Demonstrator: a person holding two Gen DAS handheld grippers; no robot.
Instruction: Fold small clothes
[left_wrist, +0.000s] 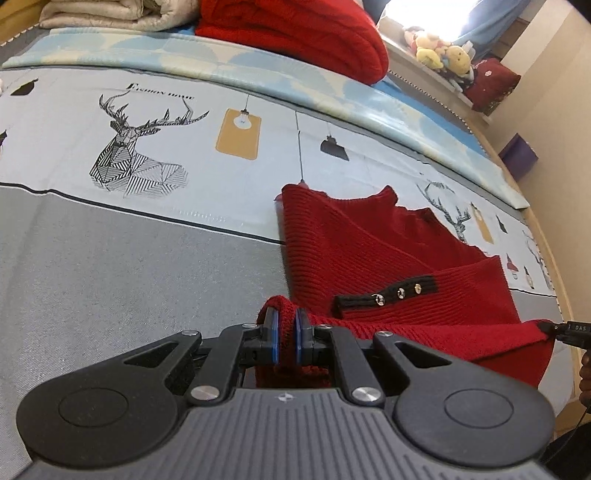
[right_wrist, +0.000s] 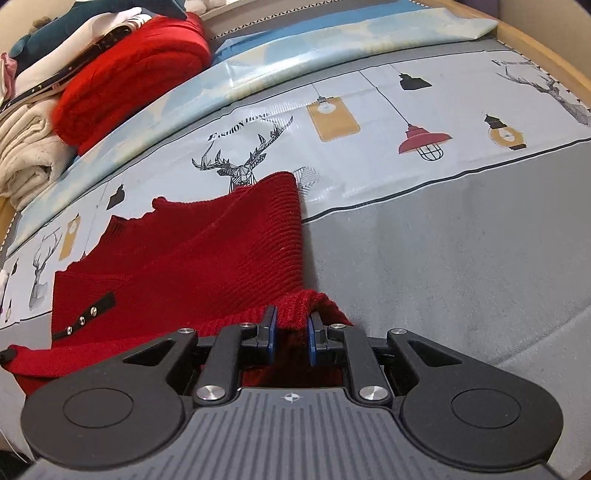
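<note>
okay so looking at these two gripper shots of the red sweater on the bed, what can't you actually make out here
- Left wrist view: the red sweater hem behind the left gripper, hidden by its body.
- Right wrist view: the hem clamped in the right gripper, hidden likewise.
- Left wrist view: the right gripper cut off at the right edge.
- Left wrist view: plush toys on the sill, overexposed and small.

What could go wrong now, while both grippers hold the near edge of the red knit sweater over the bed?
1. The left gripper and the right gripper each pinch only a small bunch of the red knit sweater; the knit may slip out or stretch.
2. The black button tab lies on the part already folded; the fold may bury it unevenly.
</note>
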